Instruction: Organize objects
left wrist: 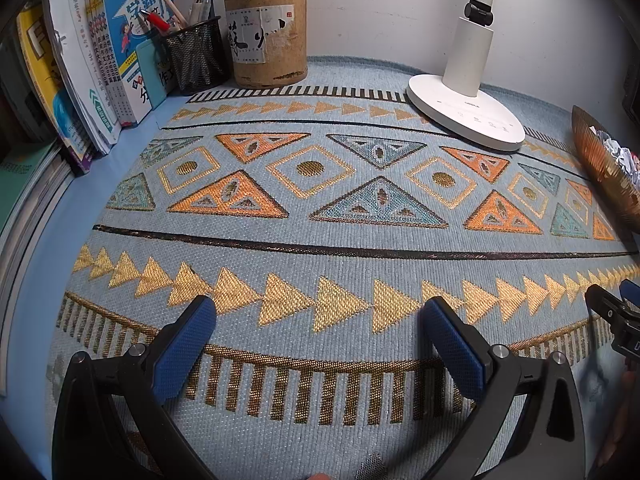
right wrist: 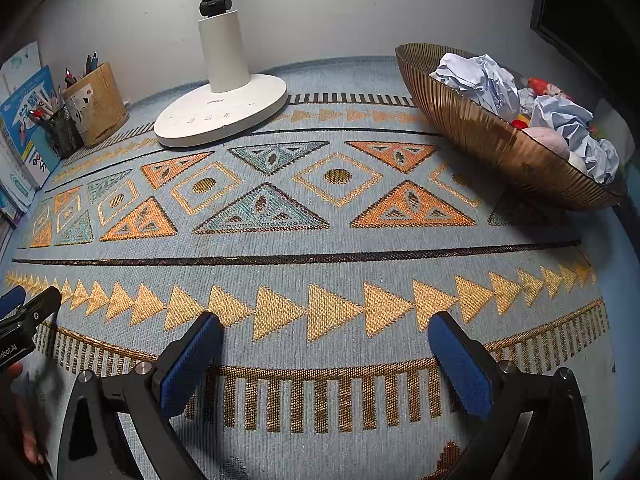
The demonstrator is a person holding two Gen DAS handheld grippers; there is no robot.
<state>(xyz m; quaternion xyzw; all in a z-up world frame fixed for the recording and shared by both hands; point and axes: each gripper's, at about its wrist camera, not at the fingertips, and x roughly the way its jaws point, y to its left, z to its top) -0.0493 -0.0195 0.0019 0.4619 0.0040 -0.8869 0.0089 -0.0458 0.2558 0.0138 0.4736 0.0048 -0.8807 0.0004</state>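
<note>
The bowl [right wrist: 480, 136] holds what looks like the task's things: crumpled paper [right wrist: 476, 80], a pink soft lump [right wrist: 548, 140] and some small red bits, all heaped inside it. It sits right of the lamp [right wrist: 222, 116], at the far right of the mat [right wrist: 320, 248]. Left of the lamp, against the wall, stand a cork pot [left wrist: 266, 40] and a mesh cup [left wrist: 196, 58], both stocked with pens, and left of those a row of books [left wrist: 120, 68].

In front of the lamp the mat is bare; nothing loose lies on it. Both grippers hover low over its near edge, well short of the lamp. The left gripper [left wrist: 320, 312] is spread wide and empty; the right gripper [right wrist: 326, 330] likewise gapes with nothing between its pads.

I judge this as either the very start or the end of tidying, and the frames do not settle which. If work remains, the bowl is the likely target: the right gripper would need to reach forward and to the right of the lamp, over the rim, and pinch the paper lightly.
</note>
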